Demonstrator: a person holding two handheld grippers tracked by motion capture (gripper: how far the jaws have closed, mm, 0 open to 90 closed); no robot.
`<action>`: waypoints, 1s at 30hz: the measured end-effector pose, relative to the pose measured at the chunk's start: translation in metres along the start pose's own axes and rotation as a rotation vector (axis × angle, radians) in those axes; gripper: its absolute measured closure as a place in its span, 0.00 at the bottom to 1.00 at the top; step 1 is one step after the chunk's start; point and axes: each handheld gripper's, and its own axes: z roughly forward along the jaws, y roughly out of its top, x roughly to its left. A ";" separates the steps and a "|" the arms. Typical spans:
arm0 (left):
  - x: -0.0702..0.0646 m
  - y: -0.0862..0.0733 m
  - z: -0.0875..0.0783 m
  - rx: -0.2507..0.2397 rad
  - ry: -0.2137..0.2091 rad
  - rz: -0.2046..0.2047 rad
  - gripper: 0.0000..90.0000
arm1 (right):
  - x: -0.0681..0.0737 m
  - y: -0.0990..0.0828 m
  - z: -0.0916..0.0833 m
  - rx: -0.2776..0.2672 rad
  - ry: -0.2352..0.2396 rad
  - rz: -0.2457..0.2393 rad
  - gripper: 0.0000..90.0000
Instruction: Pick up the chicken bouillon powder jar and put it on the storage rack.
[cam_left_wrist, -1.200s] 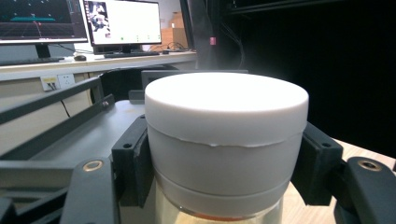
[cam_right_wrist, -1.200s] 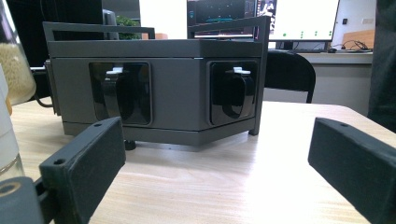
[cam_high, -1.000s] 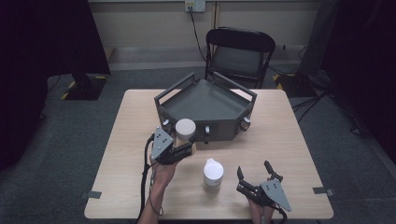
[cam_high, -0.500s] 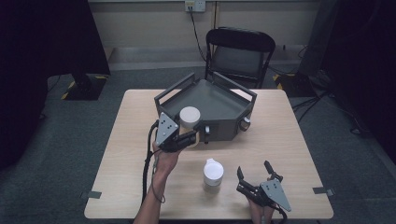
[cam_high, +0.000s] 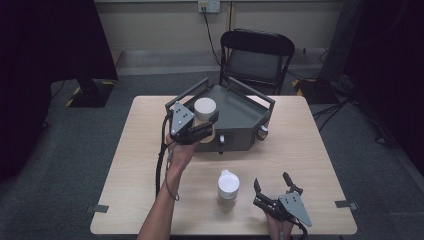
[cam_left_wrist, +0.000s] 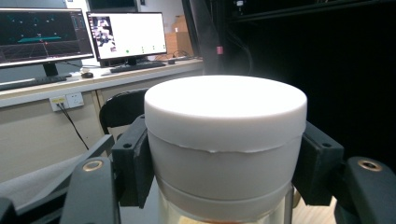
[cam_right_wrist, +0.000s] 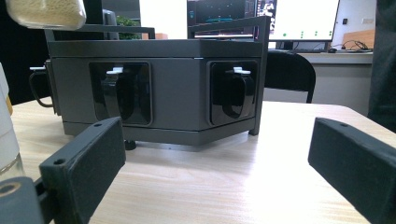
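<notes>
Jar base cut off below — second jar clipped at left.

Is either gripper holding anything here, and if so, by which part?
The left gripper holds a jar with a white lid, its jaws clamped on opposite sides of the lid. The right gripper stands open on the table, holding nothing.

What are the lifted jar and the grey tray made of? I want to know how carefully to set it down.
The jar looks like clear glass or plastic below a matte white plastic lid; the clear wall glints and a mould-like seam runs round the lid. The grey tray seems to be painted sheet metal: flat panels, crisp folded edges, even satin finish.
</notes>
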 end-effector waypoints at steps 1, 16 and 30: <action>0.000 0.001 0.002 0.002 0.004 0.003 0.38 | 0.000 0.000 0.000 0.000 0.000 0.000 0.03; 0.006 0.006 0.037 0.026 0.072 -0.027 0.38 | 0.000 0.000 0.000 0.000 -0.001 0.000 0.03; 0.017 -0.001 0.065 0.086 0.120 -0.073 0.38 | 0.000 0.000 0.000 0.000 0.001 0.000 0.03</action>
